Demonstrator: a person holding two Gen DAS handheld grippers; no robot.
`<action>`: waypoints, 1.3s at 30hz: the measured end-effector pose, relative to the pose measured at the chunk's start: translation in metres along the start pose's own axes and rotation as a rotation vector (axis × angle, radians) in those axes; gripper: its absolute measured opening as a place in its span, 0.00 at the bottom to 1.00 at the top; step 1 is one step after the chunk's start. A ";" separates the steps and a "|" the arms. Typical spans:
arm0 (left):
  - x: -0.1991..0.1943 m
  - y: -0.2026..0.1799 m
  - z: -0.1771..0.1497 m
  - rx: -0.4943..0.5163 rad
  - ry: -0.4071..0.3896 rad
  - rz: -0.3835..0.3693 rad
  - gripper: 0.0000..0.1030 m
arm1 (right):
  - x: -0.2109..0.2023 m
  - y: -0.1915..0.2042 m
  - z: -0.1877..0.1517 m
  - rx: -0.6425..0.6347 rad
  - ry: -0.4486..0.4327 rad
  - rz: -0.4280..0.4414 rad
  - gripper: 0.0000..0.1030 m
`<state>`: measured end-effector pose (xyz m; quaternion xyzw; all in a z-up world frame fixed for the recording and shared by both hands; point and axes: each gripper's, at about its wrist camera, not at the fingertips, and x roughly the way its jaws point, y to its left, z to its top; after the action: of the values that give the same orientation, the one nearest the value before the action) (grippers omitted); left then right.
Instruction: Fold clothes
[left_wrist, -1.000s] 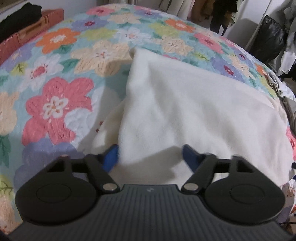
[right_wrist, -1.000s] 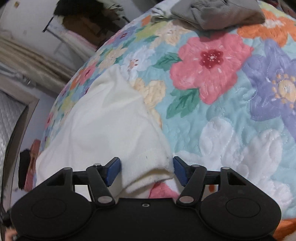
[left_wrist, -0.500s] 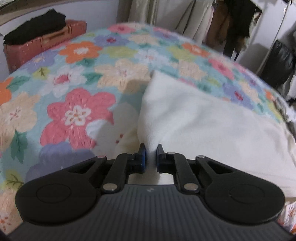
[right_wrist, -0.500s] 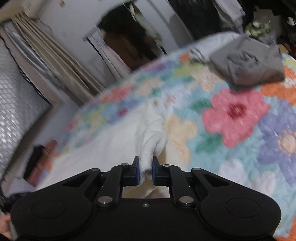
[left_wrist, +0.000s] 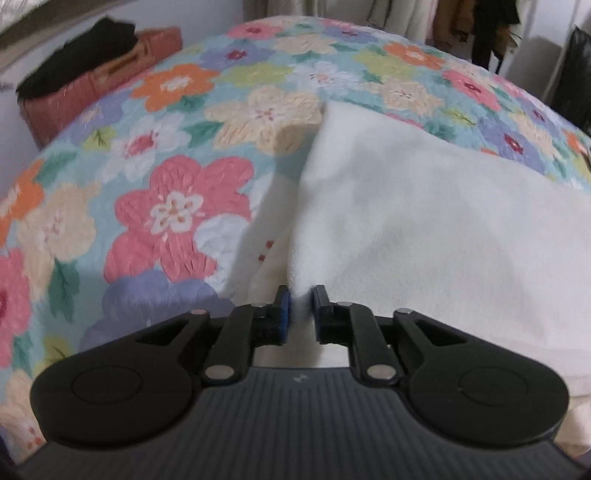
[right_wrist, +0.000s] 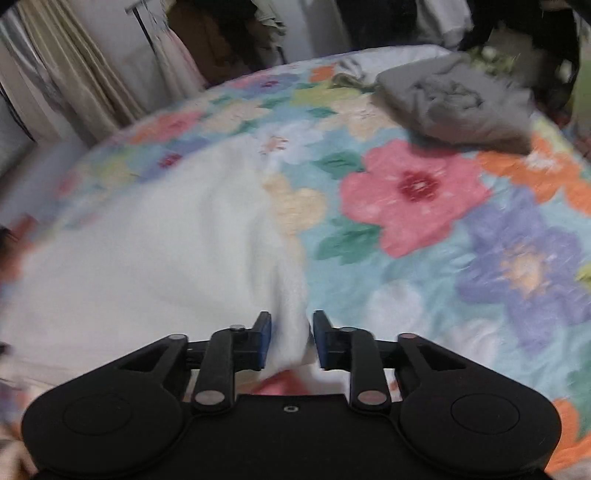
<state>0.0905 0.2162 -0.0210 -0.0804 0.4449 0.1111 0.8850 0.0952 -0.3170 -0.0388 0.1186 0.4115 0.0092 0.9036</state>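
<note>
A cream fleece garment lies spread on a floral quilt. My left gripper is shut on the garment's near left edge and holds it a little raised. In the right wrist view the same garment spreads to the left. My right gripper has its jaws close around the garment's near right corner, with cloth bunched between the blue pads; the gap is a little wider than half a second ago. This view is blurred.
A folded grey garment lies at the far right of the quilt. A reddish case with dark cloth on it stands beside the bed at the left. Hanging clothes and curtains stand behind the bed.
Both grippers went from open around the garment's near edge to closed on it, then lifted it a little. The right jaws now stand slightly wider than half a second ago.
</note>
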 end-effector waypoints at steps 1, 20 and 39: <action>-0.006 -0.002 0.000 0.014 -0.021 0.001 0.25 | -0.004 0.005 0.001 -0.026 -0.027 -0.042 0.38; -0.002 -0.165 -0.069 0.422 0.063 -0.175 0.55 | 0.004 0.078 -0.022 -0.321 0.009 0.039 0.60; -0.023 -0.182 -0.072 0.349 -0.031 -0.333 0.65 | 0.023 -0.003 -0.039 0.307 0.256 0.310 0.88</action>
<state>0.0708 0.0210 -0.0370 0.0032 0.4244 -0.1135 0.8983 0.0814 -0.3097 -0.0813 0.3137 0.4959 0.0999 0.8035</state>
